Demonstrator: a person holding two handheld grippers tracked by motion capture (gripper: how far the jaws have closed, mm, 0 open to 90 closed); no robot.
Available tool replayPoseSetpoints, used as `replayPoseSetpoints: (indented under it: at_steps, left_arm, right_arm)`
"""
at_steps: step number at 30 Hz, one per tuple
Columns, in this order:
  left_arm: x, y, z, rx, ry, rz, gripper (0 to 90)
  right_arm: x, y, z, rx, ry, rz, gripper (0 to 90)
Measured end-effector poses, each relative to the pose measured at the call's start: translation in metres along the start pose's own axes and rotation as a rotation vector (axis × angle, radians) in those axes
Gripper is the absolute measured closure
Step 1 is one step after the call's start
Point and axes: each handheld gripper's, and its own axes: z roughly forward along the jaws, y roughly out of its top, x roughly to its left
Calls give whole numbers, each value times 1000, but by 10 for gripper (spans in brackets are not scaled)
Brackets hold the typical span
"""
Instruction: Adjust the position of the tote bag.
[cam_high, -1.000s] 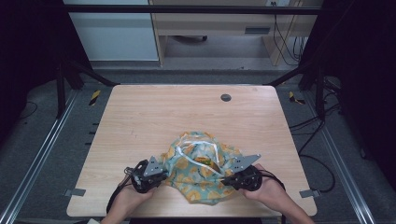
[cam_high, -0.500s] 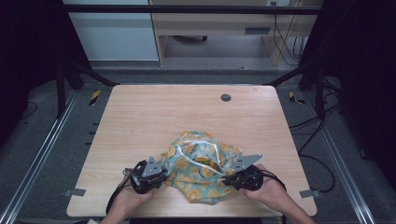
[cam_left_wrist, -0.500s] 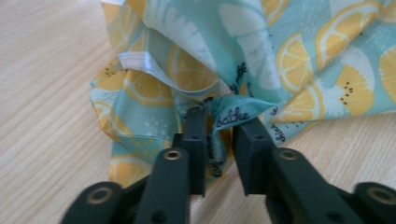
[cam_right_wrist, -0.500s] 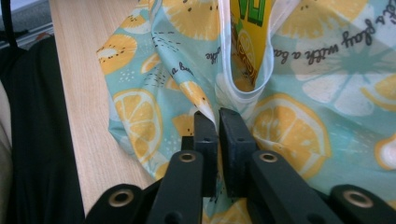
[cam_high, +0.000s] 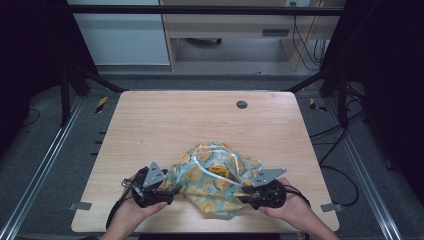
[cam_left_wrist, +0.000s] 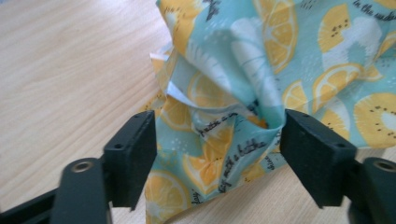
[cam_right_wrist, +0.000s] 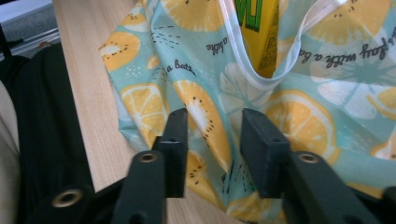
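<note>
The left claw (cam_left_wrist: 219, 140) is seen with its jaws spread wide, a bunched fold of the fabric bag (cam_left_wrist: 289, 60) lying between them; the jaws have just been opening, and the cloth is no longer pinched, though it still brushes the inner face of one jaw. In the high view the left claw (cam_high: 167, 192) is held in the person's left hand (cam_high: 131, 216) at the near left edge of the bag (cam_high: 215, 180). The right claw (cam_right_wrist: 212, 149) is likewise found parted, its jaws having just been opening, with a ridge of the bag (cam_right_wrist: 327, 116) standing between them and not clamped. In the high view the right claw (cam_high: 245, 199) is held in the right hand (cam_high: 292, 210) at the bag's near right edge. The bag (pale blue, printed with orange citrus slices and lettering) lies crumpled on the tabletop (cam_high: 165, 130) close to the near edge, between the two claws. White handle straps (cam_high: 212, 167) are looped over its upper side, and a yellow carton (cam_right_wrist: 259, 28) is noted inside its mouth, just behind a strap (cam_right_wrist: 261, 79). A small dark round fitting (cam_high: 242, 104) is set in the tabletop near the far edge, well apart from the bag. Cables (cam_high: 310, 45) are seen on the floor beyond the tabletop.
</note>
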Motion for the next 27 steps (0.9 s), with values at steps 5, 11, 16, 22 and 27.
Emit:
replayPoseSetpoints:
  at_steps: [5, 11, 16, 22, 27]
  left_arm:
    - [0, 11, -6, -16, 1, 6, 213]
    - [1, 23, -10, -35, -4, 13, 212]
    - [-5, 32, -11, -39, -17, 39, 225]
    - [-15, 45, -8, -45, -42, 71, 226]
    - [-21, 63, -4, -67, -56, 96, 229]
  right_arm:
    - [4, 1, -11, -26, -30, -8, 399]
    - [4, 4, -24, -49, -63, 0, 282]
    - [1, 9, -30, -55, -70, 3, 254]
    - [-3, 20, -38, -79, -76, 1, 267]
    - [-4, 25, -38, -80, -71, -6, 303]
